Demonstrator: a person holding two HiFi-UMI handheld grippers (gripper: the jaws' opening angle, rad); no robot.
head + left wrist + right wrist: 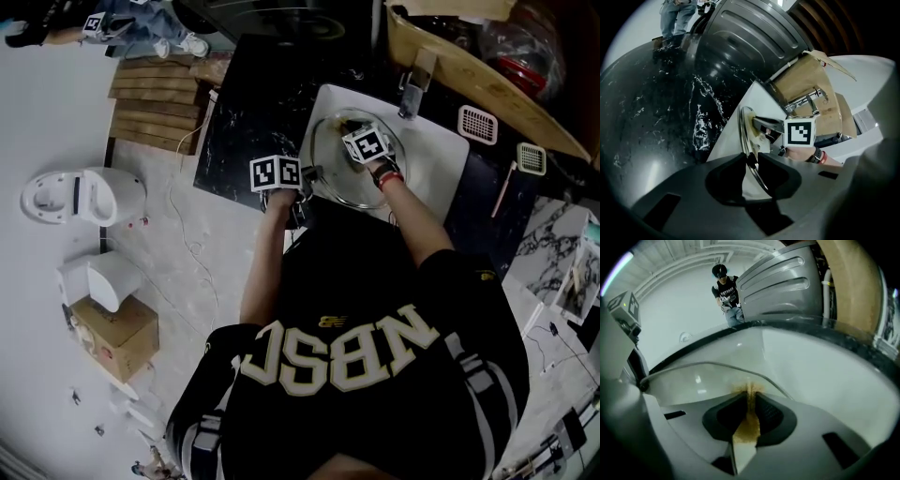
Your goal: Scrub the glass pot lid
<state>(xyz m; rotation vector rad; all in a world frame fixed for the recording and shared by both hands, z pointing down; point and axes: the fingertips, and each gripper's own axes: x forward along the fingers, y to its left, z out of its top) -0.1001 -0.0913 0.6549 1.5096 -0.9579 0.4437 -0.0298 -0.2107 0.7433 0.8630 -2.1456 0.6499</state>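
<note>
The left tool [751,161] has its jaws pinched on the metal rim of the round, clear glass pot lid [337,185]; from this tool's own view the lid runs edge-on away from the jaws, a thin bright arc rising ahead. The right tool [749,399] is clamped on a thin ochre-topped, pale-bottomed scrubbing pad [746,426], whose frayed front edge looks to meet the glass just ahead of the jaws.

The lid sits inside the white rectangular sink basin [441,159], towards the basin's left side and the near edge of the black marbled surface [239,112]; a chrome tap [412,89] stands at the basin's far edge.

The relation that matters: the lid lies between the two tools; the left one grips its near-left rim, the right one comes in over the glass from the person's right, near the lid's middle. From the pad, most of the visible glass stretches ahead and to the left, towards the held rim; so a scrubbing stroke would probably run along that line. The right hand is the working one; the left likely only steadies the lid, and a hard push towards it could twist the rim in the jaws.
</note>
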